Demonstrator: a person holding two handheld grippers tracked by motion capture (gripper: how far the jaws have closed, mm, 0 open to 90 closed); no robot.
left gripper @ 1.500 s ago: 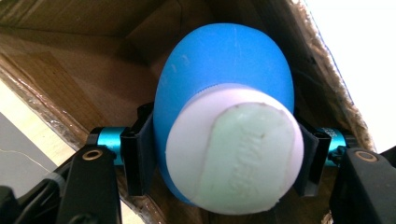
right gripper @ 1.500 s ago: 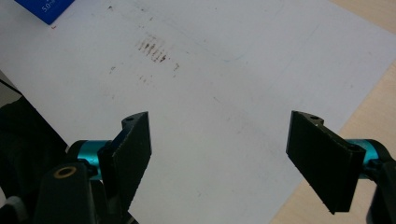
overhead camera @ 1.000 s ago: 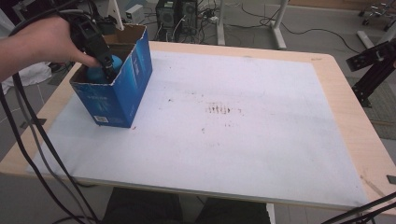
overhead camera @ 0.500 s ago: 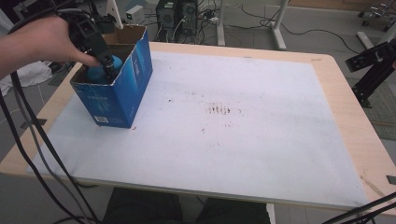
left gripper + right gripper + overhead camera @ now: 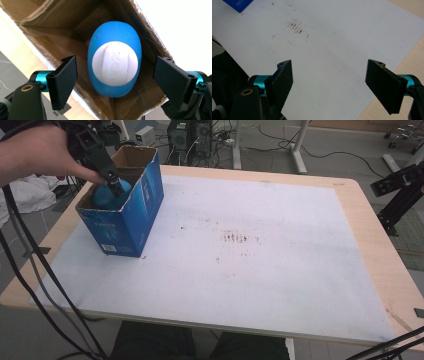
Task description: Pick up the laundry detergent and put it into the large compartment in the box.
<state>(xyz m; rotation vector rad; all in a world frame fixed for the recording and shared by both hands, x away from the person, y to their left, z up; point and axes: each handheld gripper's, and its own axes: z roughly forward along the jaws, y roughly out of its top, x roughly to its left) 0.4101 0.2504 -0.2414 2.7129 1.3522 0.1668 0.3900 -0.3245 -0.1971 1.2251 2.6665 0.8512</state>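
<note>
An open blue cardboard box (image 5: 125, 220) stands at the table's far left. Inside it lies a blue egg-shaped object (image 5: 101, 197) with a white oval face (image 5: 115, 65). My left gripper (image 5: 114, 182) reaches down into the box's opening, held by a hand (image 5: 35, 152). Its jaws have just been opening: in the left gripper view the left gripper (image 5: 115, 62) stands open, with the object between the pads (image 5: 63, 80) but clear of both. My right gripper (image 5: 329, 63) is open over the white mat, nothing between its fingers.
A white mat (image 5: 260, 270) with dark smudges (image 5: 240, 238) covers most of the wooden table (image 5: 385, 255). Black cables (image 5: 30, 270) hang off the left edge. A black stand (image 5: 400, 185) sits beyond the right edge. The box's corner (image 5: 238, 5) shows in the right gripper view.
The left hand has shifted slightly up and back at the box's opening. The blue object stays down in the box.
</note>
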